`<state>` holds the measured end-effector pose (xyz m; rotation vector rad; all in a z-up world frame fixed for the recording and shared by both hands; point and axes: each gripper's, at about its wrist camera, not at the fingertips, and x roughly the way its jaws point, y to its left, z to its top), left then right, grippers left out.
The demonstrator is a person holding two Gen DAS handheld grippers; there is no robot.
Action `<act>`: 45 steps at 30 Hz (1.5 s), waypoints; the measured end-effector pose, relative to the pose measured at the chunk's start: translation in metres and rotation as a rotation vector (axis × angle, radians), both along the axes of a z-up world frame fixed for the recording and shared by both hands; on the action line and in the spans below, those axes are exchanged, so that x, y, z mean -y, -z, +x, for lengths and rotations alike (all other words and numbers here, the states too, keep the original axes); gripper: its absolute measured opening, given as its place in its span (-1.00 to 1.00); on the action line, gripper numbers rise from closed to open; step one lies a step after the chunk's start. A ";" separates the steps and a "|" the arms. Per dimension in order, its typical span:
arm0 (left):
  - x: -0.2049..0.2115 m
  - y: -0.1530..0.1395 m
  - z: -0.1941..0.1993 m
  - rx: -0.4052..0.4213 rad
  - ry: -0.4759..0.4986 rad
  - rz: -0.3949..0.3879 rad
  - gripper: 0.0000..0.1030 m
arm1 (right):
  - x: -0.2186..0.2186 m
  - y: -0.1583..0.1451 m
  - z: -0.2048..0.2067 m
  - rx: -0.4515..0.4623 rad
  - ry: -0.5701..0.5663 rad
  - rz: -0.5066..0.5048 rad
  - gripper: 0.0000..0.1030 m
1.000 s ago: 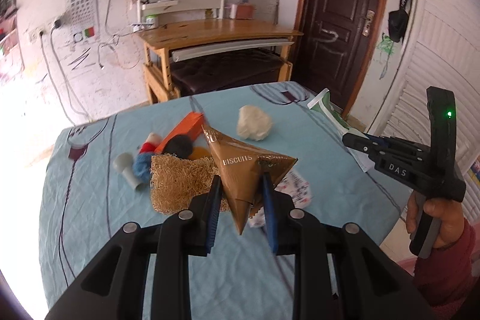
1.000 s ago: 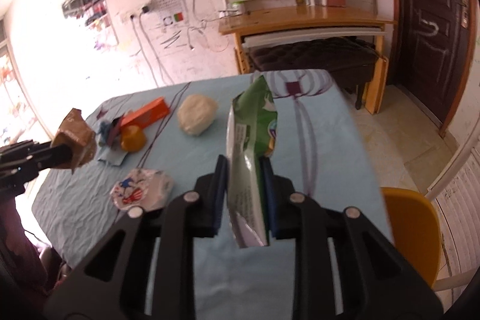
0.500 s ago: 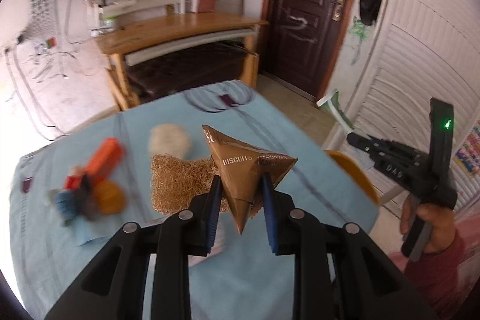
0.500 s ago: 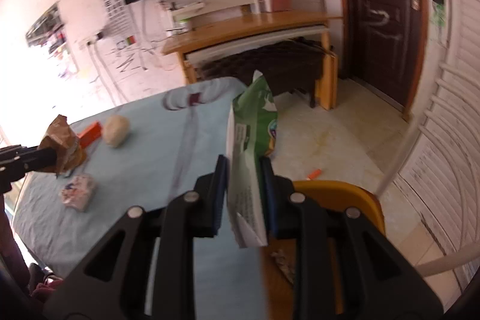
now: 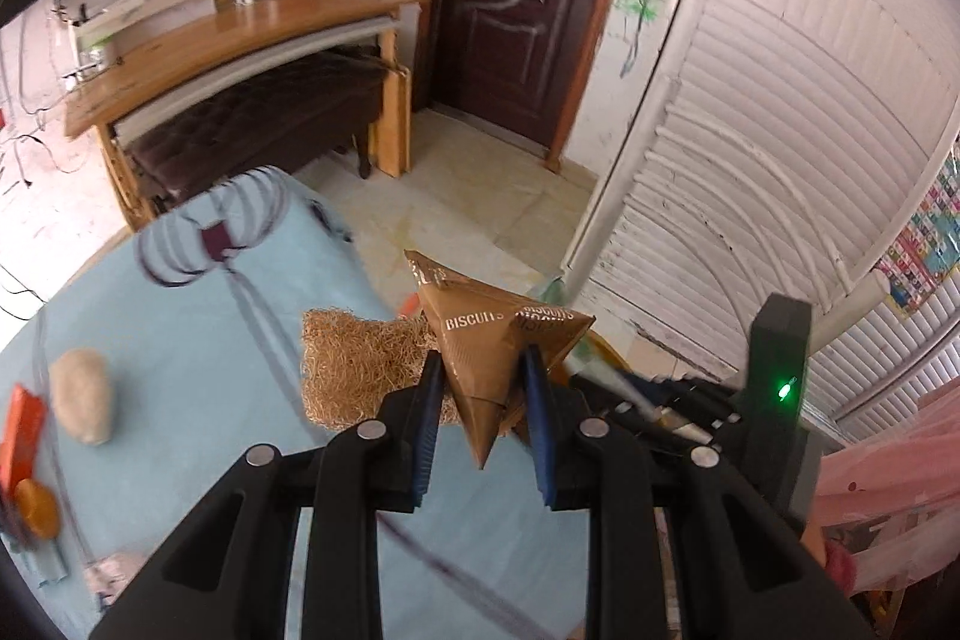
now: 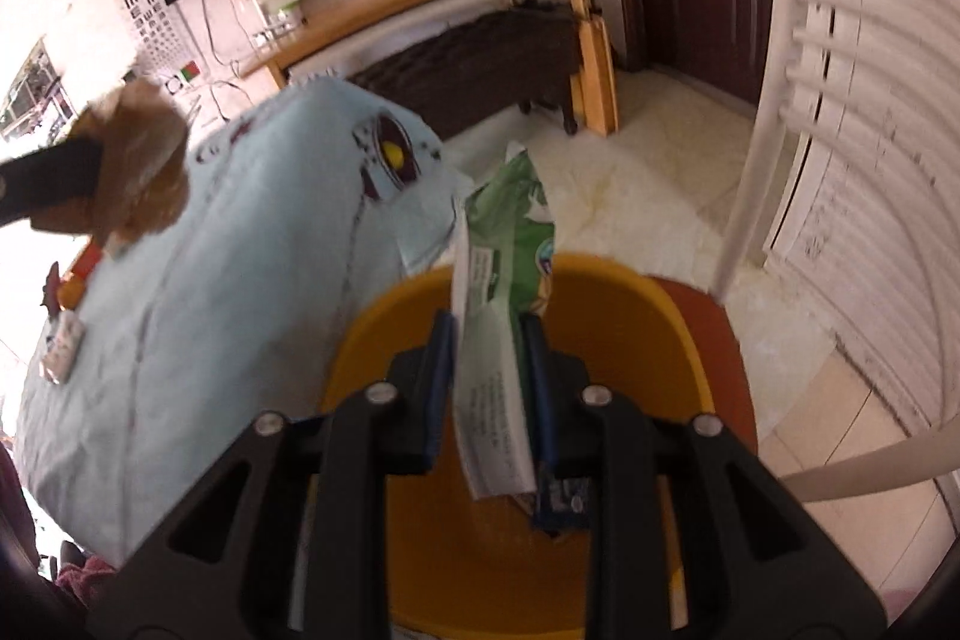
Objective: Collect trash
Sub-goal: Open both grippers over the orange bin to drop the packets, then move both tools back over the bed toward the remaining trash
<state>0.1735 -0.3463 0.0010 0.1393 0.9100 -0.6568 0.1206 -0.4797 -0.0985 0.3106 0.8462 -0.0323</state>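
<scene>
Hanging over the yellow bin (image 6: 660, 340), the right gripper (image 6: 489, 370) held a green and white wrapper (image 6: 501, 292) upright between its jaws, which stood narrow with the pads against the packet's sides. The bin sat on a red chair seat (image 6: 732, 352) just beside the worktop (image 6: 240, 280), and something flat and pale seemed to lie at its bottom, though blur made it hard to tell what. By my reading that wrapper was at the drop-off stage: over the opening, not yet let go.

The left gripper (image 5: 483, 382) carried a brown biscuit wrapper (image 5: 486, 340), folded to a pointed shape, pinched between narrow jaws above the blue-clothed worktop's edge. In its own view the right gripper's body, with a green light, showed just beyond it to the right, so the two hands were close together, and the brown wrapper looked near the bin but not yet above it.

Farther back on the worktop lay what was left. A straw-coloured fibrous pad (image 5: 354, 370) sat just behind the brown wrapper in the left view; a pale crumpled lump (image 5: 81, 403) lay to the left of it, with an orange box (image 5: 24, 436) and a round orange piece (image 5: 36, 508) near the frame's edge. A small printed packet (image 6: 63, 343) showed in the right view at the worktop's far side. Which of these counted as trash I could not tell for certain. So two pieces were in hand, neither released, and several things waited on the cloth.
</scene>
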 end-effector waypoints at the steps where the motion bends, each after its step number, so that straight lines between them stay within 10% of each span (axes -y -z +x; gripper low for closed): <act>1: 0.008 0.004 0.001 -0.011 0.010 0.007 -0.57 | 0.002 0.004 0.001 -0.009 0.001 0.008 -0.53; 7: 0.046 0.025 0.007 -0.058 0.043 0.053 -0.44 | 0.018 0.019 -0.003 -0.032 0.035 0.050 -0.44; 13: 0.053 0.028 0.005 -0.066 0.048 0.033 0.38 | 0.031 0.018 -0.007 -0.024 0.066 0.079 -0.12; 31: -0.028 -0.002 -0.004 -0.061 -0.054 -0.123 0.39 | 0.016 -0.007 -0.013 0.034 0.040 0.068 -0.11; 45: -0.133 -0.029 -0.014 0.054 -0.241 -0.121 0.53 | -0.055 -0.064 -0.009 0.151 -0.109 0.035 0.28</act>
